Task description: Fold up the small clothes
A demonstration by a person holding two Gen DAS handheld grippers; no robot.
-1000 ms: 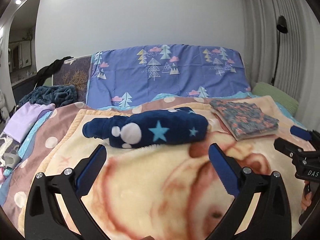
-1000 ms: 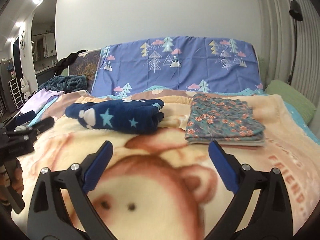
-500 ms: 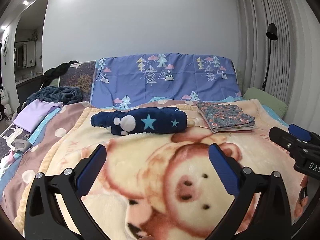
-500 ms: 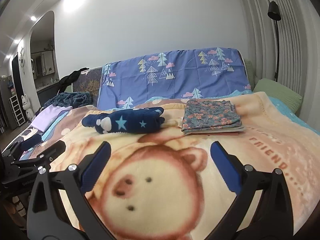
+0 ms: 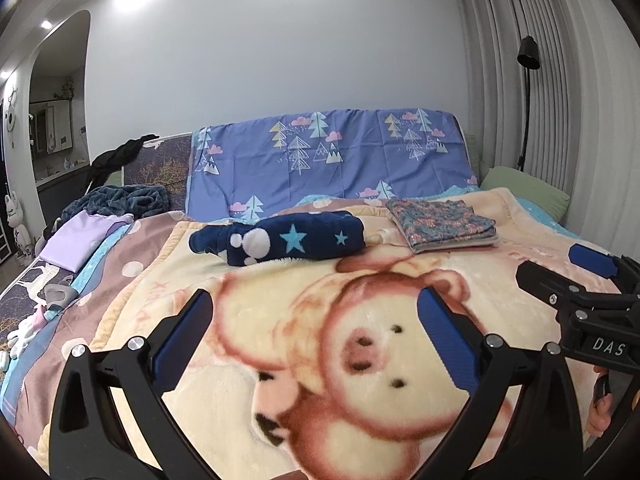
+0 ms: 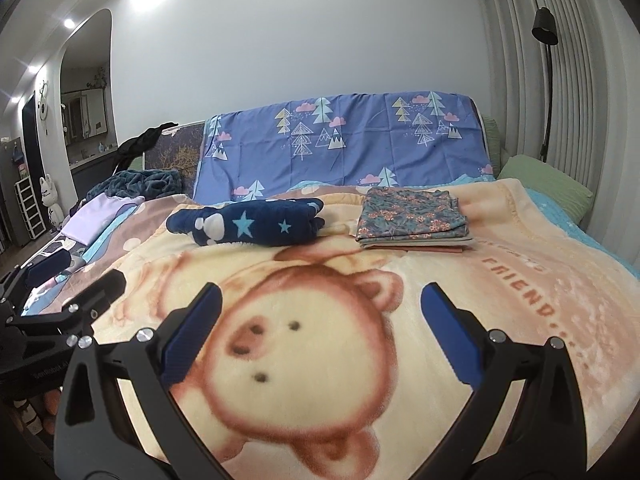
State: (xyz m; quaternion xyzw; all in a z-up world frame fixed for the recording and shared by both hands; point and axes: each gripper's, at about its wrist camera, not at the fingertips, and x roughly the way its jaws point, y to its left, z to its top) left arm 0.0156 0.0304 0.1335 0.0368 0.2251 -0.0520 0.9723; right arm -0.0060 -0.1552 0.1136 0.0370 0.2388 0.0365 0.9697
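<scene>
Two hand-held tools hover side by side above a bed covered with a cream blanket (image 5: 360, 360) printed with a cartoon pig, both aimed along the bed toward the draped blue sheet (image 5: 328, 160) with tree patterns at its head. The left tool (image 5: 316, 312) is held level over the pig's face, its blue-padded fingers (image 5: 446, 336) spread wide with nothing between them. The right tool (image 6: 320, 312) sits at a matching height, its fingers likewise spread wide and empty; in the left view it juts in from the right edge (image 5: 576, 280), with part of the holder's hand (image 5: 600, 408) visible below it. The left tool in turn appears at the left edge of the right view (image 6: 60, 300). The folded clothes lie on the blanket well ahead of both tools, just in front of the blue sheet: a navy fleece garment (image 5: 280, 240) with stars and white dots, rolled into a thick bundle, and to its right, apart from it, a neat flat stack of floral clothes (image 5: 444, 224). Left of the blue sheet, a lilac cloth (image 5: 80, 240) and a rumpled dark teal blanket (image 5: 120, 200) rest at the bed's side. Right of it, a green pillow (image 5: 528, 188) lies by the pleated curtain (image 5: 560, 80), beside a black floor lamp (image 5: 528, 56).
</scene>
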